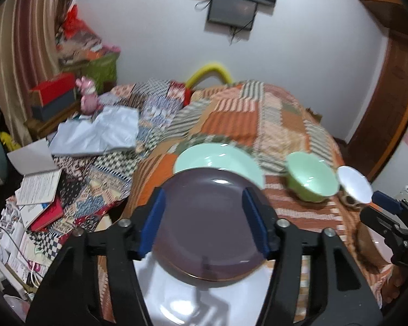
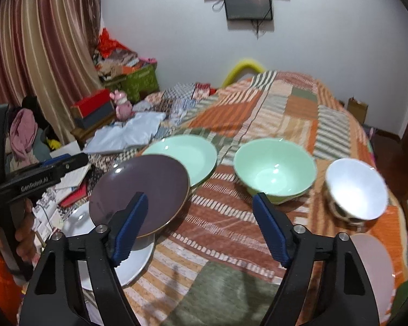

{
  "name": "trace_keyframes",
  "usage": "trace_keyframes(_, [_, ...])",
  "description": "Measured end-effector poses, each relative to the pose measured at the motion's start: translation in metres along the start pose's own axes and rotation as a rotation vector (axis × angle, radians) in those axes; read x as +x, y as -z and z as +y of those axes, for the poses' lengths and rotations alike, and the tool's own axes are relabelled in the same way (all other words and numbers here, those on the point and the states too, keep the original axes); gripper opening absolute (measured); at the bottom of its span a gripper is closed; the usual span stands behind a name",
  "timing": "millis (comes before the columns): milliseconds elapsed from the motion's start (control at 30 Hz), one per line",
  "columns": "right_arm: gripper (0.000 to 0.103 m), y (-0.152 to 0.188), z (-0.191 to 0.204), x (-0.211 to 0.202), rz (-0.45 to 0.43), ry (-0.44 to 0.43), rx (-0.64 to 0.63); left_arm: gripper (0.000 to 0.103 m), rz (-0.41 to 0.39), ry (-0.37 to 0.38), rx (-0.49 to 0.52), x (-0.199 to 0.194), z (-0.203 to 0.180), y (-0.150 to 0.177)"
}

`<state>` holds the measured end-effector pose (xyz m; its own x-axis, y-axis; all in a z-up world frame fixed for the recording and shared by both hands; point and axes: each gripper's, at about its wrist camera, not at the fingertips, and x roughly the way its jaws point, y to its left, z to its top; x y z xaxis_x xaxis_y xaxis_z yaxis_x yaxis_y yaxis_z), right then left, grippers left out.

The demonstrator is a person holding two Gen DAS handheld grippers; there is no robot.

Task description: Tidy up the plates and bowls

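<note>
A dark purple plate (image 1: 206,222) hangs tilted above a white plate (image 1: 176,298), clear of the bed. My left gripper (image 1: 204,222) has its blue pads (image 1: 153,225) on both sides of the purple plate's rim. In the right wrist view the purple plate (image 2: 141,190) is raised over the white plate (image 2: 133,260), beside a mint green plate (image 2: 185,157). A green bowl (image 2: 274,168) and a white bowl (image 2: 356,190) stand to the right. My right gripper (image 2: 201,228) is open and empty above the bedspread.
The patchwork bedspread (image 2: 258,114) covers the bed. A pink plate (image 2: 372,269) lies at the near right edge. Books and papers (image 1: 38,187) are piled at the left, with a white bag (image 1: 100,133) and boxes (image 1: 54,95) behind.
</note>
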<state>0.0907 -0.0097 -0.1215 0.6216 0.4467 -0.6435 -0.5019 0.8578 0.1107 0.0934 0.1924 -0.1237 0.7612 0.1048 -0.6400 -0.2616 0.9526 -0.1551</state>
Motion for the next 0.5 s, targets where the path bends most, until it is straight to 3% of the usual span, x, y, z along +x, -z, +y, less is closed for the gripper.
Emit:
trace_keyframes(133, [0.066, -0.001, 0.004, 0.024, 0.065, -0.029, 0.0, 0.047, 0.076, -0.018, 0.017, 0.028, 0.02, -0.002])
trace_keyframes(500, [0.057, 0.003, 0.01, 0.08, 0.185, -0.075, 0.025, 0.043, 0.244, 0.005, 0.046, 0.088, 0.055, 0.007])
